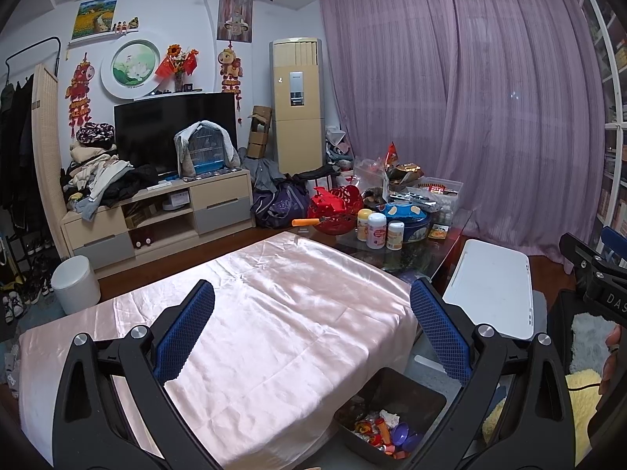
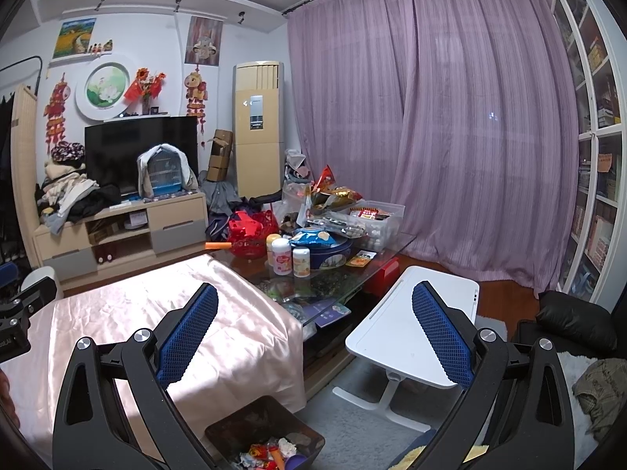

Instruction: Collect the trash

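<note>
Left gripper (image 1: pixel 313 329) jaws wide apart, nothing held, over pink cloth-covered table (image 1: pixel 250 313). Right gripper (image 2: pixel 313 329) likewise spread and empty, with the table under its left finger and white folding desk (image 2: pixel 415 337) under its right. Black bin (image 2: pixel 266 431) with trash (image 2: pixel 270 454) sits on the floor below, between its fingers.

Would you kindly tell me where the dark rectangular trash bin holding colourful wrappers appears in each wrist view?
Left wrist: dark rectangular trash bin, bottom right of centre.
Right wrist: bin, bottom centre.
Shared landmark: pink satin tablecloth, whose near corner stands just left of the bin.
</note>
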